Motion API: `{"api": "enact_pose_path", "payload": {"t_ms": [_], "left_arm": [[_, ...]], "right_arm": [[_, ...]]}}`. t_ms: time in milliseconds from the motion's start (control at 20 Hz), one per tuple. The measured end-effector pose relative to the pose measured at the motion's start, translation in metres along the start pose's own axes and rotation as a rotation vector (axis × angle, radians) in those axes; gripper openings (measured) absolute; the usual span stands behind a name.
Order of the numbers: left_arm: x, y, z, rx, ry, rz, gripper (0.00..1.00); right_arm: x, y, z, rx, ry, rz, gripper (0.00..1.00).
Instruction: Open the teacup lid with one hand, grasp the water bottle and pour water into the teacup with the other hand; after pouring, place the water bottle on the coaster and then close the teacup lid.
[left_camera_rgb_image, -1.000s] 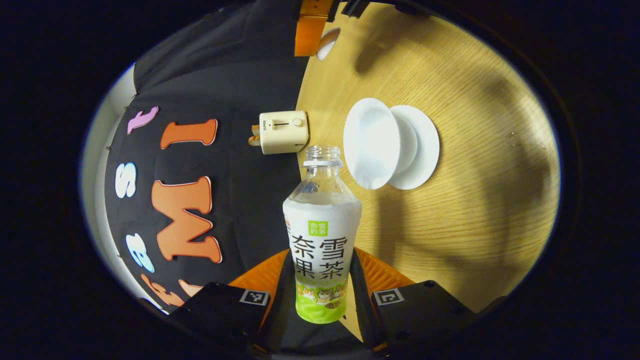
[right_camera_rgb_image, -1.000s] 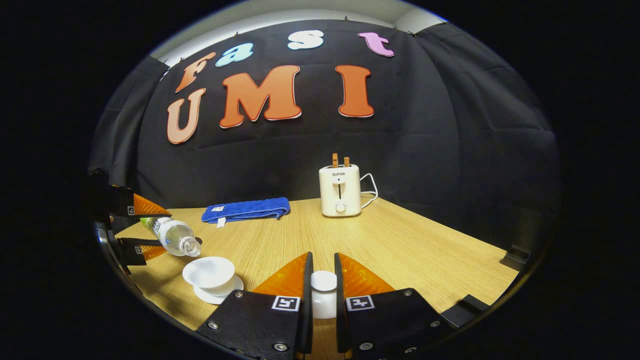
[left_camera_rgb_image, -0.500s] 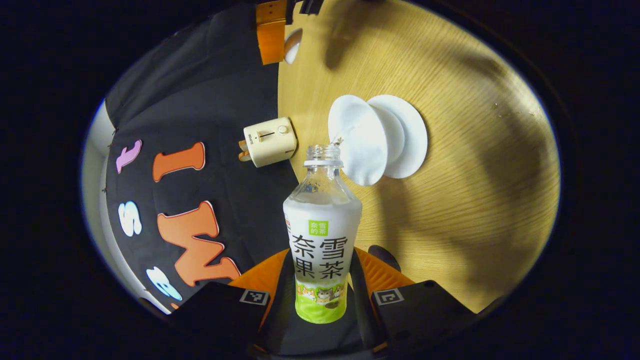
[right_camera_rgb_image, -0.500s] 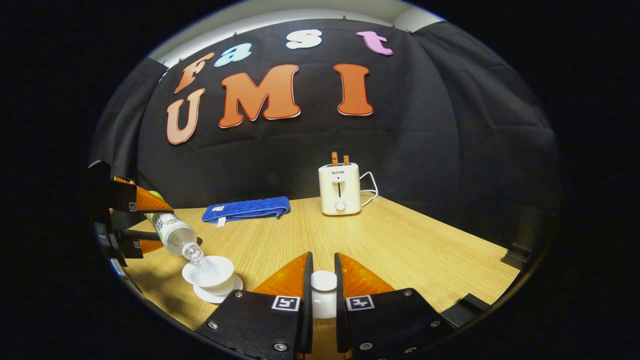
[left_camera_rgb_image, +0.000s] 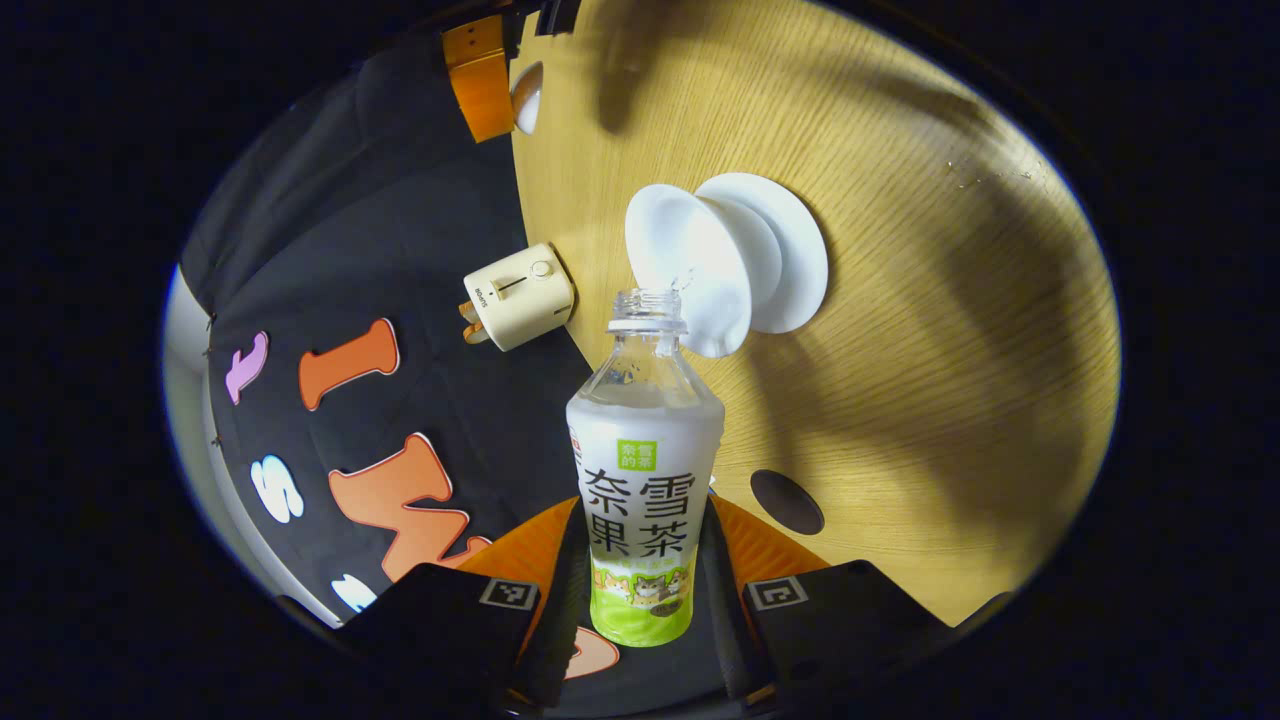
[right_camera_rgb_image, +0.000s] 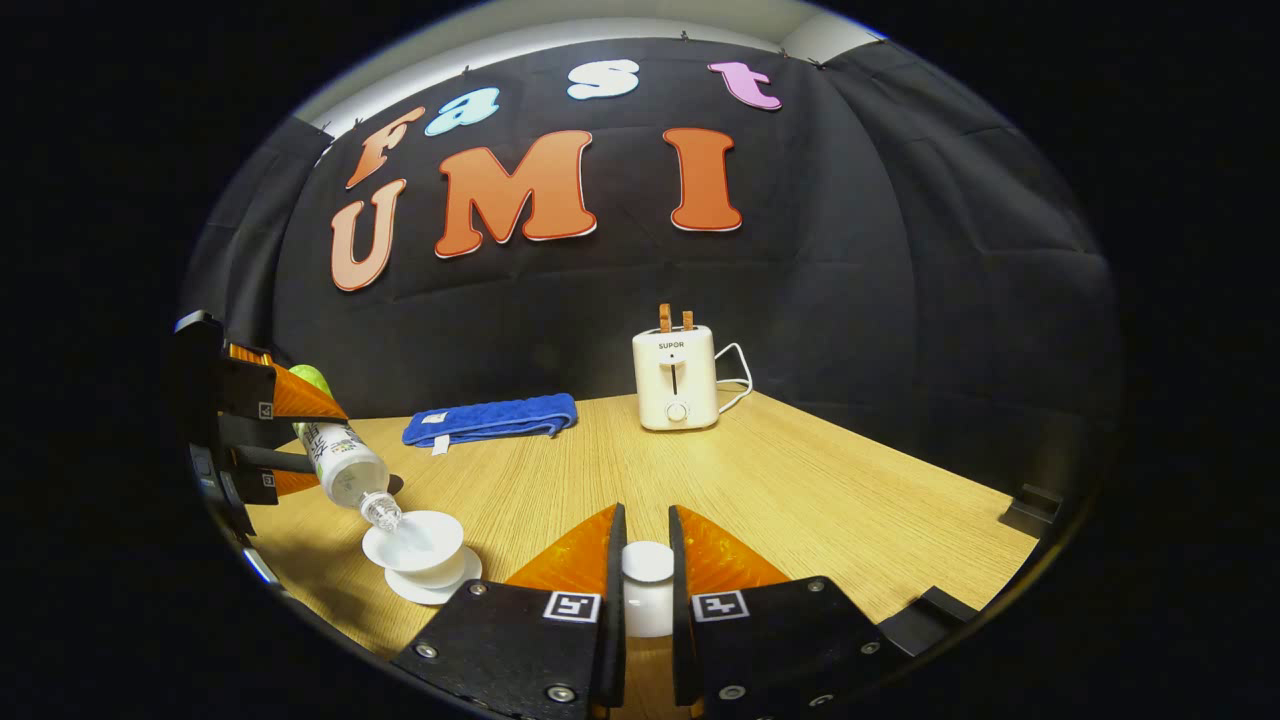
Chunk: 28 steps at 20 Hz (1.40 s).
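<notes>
Closest in, left gripper view: left gripper (left_camera_rgb_image: 640, 590) clamped on the water bottle (left_camera_rgb_image: 645, 480), a finger on each side of the label, cap off. Bottle tipped w/ its mouth at the rim of the teacup (left_camera_rgb_image: 690, 265), water splashing at the lip. Cup is white, open, on a white saucer (left_camera_rgb_image: 790, 250). Beside the bottle, on the table (left_camera_rgb_image: 900, 400), a dark round disc (left_camera_rgb_image: 787, 501), prob. the coaster, nothing on it.

Right gripper view, near: right gripper (right_camera_rgb_image: 645, 590) closed on the teacup lid (right_camera_rgb_image: 648, 585), white knob pinched between the fingers, held off to the side, well apart from the cup.

Mid-distance, same view: left gripper (right_camera_rgb_image: 255, 435) at the far left w/ bottle (right_camera_rgb_image: 345, 470) angled down, neck over the teacup (right_camera_rgb_image: 415, 535), stream going in.

Further back: blue towel (right_camera_rgb_image: 490, 418) folded near the wall, then a cream toaster (right_camera_rgb_image: 677, 378) w/ cord, both clear of the action.

Progress, as I judge it: lid off = done, bottle grasped = done, pour = underway. Can't tell the fill level in the cup. Bottle looks to have plenty of water left. Left to do: stop pour, right the bottle, set it on the coaster, then bring lid back over and close the cup.
</notes>
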<state>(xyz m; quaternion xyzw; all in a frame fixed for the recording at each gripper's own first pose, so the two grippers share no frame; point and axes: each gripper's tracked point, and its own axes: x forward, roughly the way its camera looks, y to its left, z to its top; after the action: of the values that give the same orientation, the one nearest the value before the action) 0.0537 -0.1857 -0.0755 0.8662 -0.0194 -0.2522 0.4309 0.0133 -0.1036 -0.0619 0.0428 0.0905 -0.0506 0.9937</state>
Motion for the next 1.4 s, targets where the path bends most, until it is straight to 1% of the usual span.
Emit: {"api": "enact_pose_path", "payload": {"t_ms": [50, 200, 250, 300, 500, 800, 850, 950, 1050, 1150, 1200, 1250, 1300, 1350, 1400], "left_arm": [[-0.002, 0.001, 0.001, 0.017, -0.002, -0.004, 0.61], [-0.005, 0.004, 0.004, 0.067, -0.003, 0.005, 0.6], [-0.007, 0.005, 0.005, 0.085, -0.004, 0.007, 0.63], [-0.006, 0.007, 0.006, 0.1, -0.004, 0.006, 0.61], [-0.007, 0.014, 0.005, 0.153, 0.004, 0.02, 0.61], [-0.005, 0.021, 0.002, 0.234, 0.029, 0.02, 0.61], [-0.004, 0.022, 0.002, 0.235, 0.03, 0.015, 0.63], [-0.004, 0.02, 0.003, 0.216, 0.017, 0.002, 0.6], [-0.005, 0.017, 0.004, 0.179, 0.008, 0.005, 0.6], [-0.006, 0.009, 0.003, 0.094, 0.005, 0.0, 0.61], [-0.005, 0.003, 0.003, 0.041, 0.003, -0.009, 0.59], [-0.004, -0.001, 0.003, -0.009, 0.002, -0.021, 0.61], [-0.003, -0.004, 0.002, -0.052, 0.009, -0.023, 0.59], [-0.002, -0.006, 0.001, -0.1, 0.02, -0.015, 0.59], [-0.002, -0.01, 0.0, -0.17, 0.031, -0.011, 0.58]], "right_arm": [[0.0, 0.0, 0.0, 0.0, 0.001, -0.001, 0.19], [-0.001, -0.002, -0.001, 0.005, 0.002, -0.003, 0.19], [-0.001, -0.003, -0.001, 0.006, 0.002, -0.004, 0.19], [-0.001, -0.003, -0.002, 0.005, 0.003, -0.004, 0.19], [0.0, -0.003, -0.004, 0.01, 0.005, -0.001, 0.19], [-0.001, -0.005, -0.004, 0.012, 0.006, -0.002, 0.19], [-0.001, -0.006, -0.004, 0.012, 0.006, -0.002, 0.19], [-0.001, -0.007, -0.005, 0.011, 0.006, -0.003, 0.19], [0.0, -0.007, -0.005, 0.014, 0.009, -0.001, 0.19], [0.001, -0.007, -0.006, 0.013, 0.012, 0.0, 0.19], [0.001, -0.006, -0.007, 0.013, 0.013, 0.001, 0.19], [0.002, -0.006, -0.007, 0.014, 0.016, 0.002, 0.19], [0.002, -0.005, -0.007, 0.016, 0.017, 0.002, 0.19], [0.002, -0.004, -0.007, 0.02, 0.018, 0.003, 0.19], [0.002, -0.003, -0.008, 0.026, 0.02, 0.004, 0.19]]}}
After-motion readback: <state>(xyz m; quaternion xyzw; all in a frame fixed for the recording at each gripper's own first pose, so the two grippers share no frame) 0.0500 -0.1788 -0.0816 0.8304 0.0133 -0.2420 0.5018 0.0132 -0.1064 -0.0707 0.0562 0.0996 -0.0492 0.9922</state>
